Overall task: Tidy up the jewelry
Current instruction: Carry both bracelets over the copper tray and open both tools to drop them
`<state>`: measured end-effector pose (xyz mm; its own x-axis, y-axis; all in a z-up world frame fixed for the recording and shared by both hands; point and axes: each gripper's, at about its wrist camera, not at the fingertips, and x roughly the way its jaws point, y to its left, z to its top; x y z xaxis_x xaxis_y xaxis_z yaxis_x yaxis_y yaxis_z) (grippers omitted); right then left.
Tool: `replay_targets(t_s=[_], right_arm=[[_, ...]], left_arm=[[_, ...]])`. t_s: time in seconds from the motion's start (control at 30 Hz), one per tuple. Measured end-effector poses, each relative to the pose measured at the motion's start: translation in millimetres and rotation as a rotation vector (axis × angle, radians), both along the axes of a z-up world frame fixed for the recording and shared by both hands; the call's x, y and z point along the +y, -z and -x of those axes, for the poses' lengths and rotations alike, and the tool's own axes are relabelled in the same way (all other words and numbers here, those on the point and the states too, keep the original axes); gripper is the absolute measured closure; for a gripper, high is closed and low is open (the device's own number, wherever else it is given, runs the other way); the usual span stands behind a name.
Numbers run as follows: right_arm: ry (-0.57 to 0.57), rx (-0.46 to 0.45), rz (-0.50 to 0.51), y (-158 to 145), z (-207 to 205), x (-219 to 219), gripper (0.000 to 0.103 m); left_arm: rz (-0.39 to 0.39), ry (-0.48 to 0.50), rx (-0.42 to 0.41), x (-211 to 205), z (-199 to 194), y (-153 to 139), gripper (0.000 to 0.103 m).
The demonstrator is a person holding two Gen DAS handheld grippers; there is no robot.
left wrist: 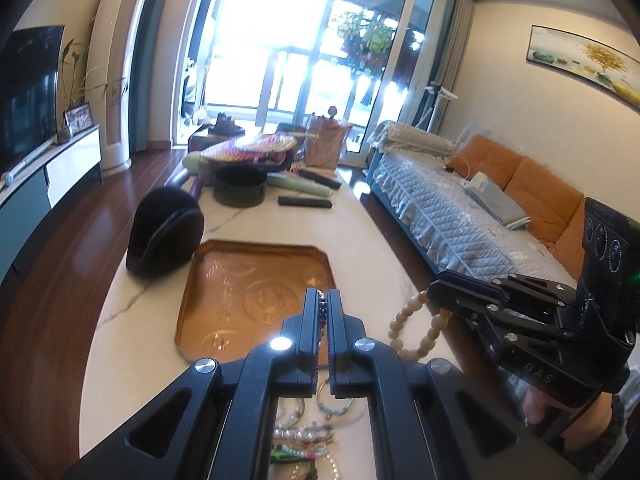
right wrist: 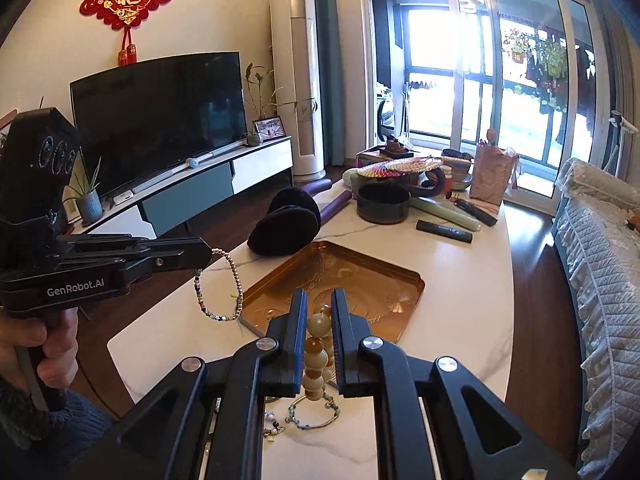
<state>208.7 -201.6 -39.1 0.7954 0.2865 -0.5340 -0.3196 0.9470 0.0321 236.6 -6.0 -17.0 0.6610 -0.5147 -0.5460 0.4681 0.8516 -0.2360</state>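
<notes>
I have a bracelet in each gripper, both lifted off the white table [right wrist: 460,292] and hanging near the gold tray [right wrist: 404,280]. My left gripper [left wrist: 323,300] is clamped on a thin bracelet [right wrist: 236,280] of small mixed beads; my right gripper [right wrist: 319,312] is clamped on a chunky cream bracelet [right wrist: 316,344]. I judge the carry is under way, and next each needs lowering over the tray's raised rim before I release. The tray floor is bare, with room for both. More jewelry [right wrist: 312,412] lies on the table below my grippers, and the black earmuffs [right wrist: 286,220] sit close to the tray's far corner
</notes>
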Motion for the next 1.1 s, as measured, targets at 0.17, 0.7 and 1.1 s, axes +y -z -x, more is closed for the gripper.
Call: replay_targets(t_s=[0.17,0.7,1.1], right_arm=[[0.001,-0.031,-0.005,-12,-9,0,0.092],[-0.034,0.062,-0.05,40,-85,7,0.092],[-0.032,0.193,-0.067,100,-122,5,0.092]], left_arm=[[0.002,0.001,-0.032,-5,-10,-11,0.1],[-0.057,-0.02,0.042,-10,-100,46,0.1],[-0.194,-0.089,0.236,-10,-155,149,0.1]])
